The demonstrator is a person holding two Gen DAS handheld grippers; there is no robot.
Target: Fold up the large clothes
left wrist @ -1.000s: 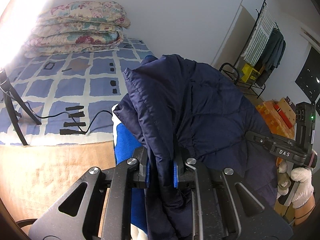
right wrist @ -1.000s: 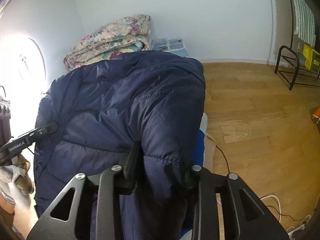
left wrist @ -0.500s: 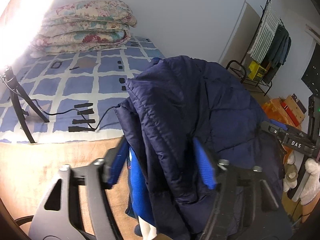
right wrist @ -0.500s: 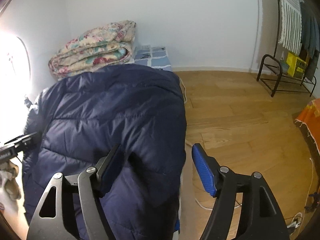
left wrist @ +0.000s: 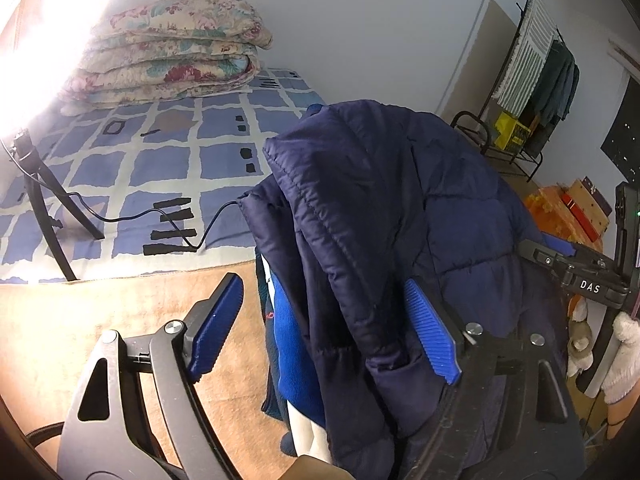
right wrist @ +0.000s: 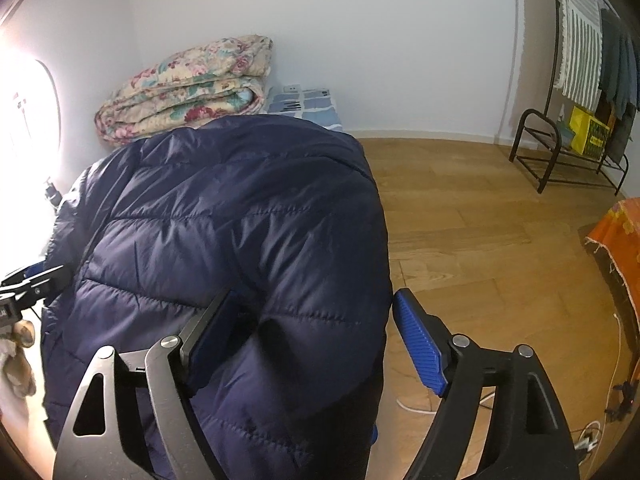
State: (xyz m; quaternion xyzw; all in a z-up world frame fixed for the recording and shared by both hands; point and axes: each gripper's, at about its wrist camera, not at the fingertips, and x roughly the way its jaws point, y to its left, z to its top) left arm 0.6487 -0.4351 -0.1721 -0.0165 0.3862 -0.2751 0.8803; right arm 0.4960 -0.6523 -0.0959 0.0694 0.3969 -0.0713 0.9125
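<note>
Left wrist view: the left tool (left wrist: 324,328) is standing wide, its jaws having just been opening, with a fold of the navy puffer jacket (left wrist: 384,216) hanging loose between the blue pads (left wrist: 430,332) and no squeeze on it. The jacket is lying draped in a mound over a pile of other clothes, a bright blue garment (left wrist: 294,344) showing beneath its near edge; the mound is sitting at the near end of the bed (left wrist: 132,160), past the checked bedcover's hem. In the right wrist view the right tool (right wrist: 316,340) is likewise spread, jaws just opened, the jacket's rounded shoulder bulging between them; the left pad is resting against the fabric while the right pad (right wrist: 420,344) is standing clear of it.

The step in hand looks like a release after laying the jacket down. To do it well, both tools probably need to be drawing straight back along their own line so no quilted fold is snagging on a ribbed pad and dragging the layer askew. Puffer fabric is slick and springy, so the fold may be creeping open once freed.

Beyond the jacket, the bedcover is offering flat room, though a tripod (left wrist: 44,200) and its black cable (left wrist: 160,216) are lying on it to the jacket's left, and a stack of floral quilts (left wrist: 172,52) is sitting at the far end. To the jacket's right the wooden floor (right wrist: 480,220) is lying open as far as a metal rack (right wrist: 560,160).
</note>
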